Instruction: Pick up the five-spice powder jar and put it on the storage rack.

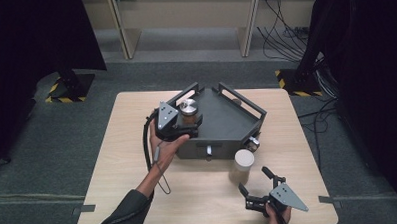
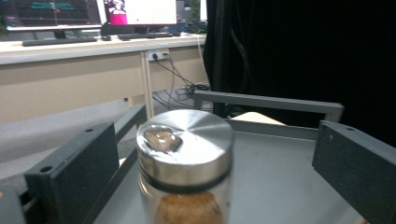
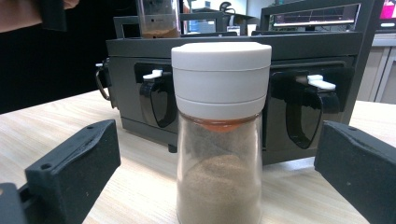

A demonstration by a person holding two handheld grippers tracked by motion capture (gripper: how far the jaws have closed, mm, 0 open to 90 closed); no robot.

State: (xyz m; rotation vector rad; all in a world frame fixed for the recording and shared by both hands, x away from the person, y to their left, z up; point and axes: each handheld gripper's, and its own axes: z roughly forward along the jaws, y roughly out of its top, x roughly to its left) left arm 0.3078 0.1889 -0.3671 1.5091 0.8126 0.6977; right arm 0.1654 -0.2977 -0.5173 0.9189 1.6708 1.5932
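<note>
Tray walls [image 1: 246, 103] hem the steel-lidded jar [image 1: 189, 108] between the left gripper's [image 1: 179, 126] open jaws — right gripper [image 1: 261, 185] gapes, empty, at the white-capped jar [image 1: 243, 163]

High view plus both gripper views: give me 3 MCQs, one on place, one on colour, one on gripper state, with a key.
1. Where does the metal-lidded jar stand?
A. in the dark tray
B. on the bare table
C. on the floor

2. What colour is the cap of the jar on the table in front of the tray?
A. red
B. white
C. black

3. How do the jaws of the right gripper stand?
A. shut on the white-capped jar
B. shut on nothing
C. open, apart from the jar

Key:
1 A: the left gripper view shows it on the tray's grey floor, inside the rail.
2 B: the right gripper view shows a white cap over brown powder.
3 C: both jaws stand wide, with gaps on each side of the jar.
</note>
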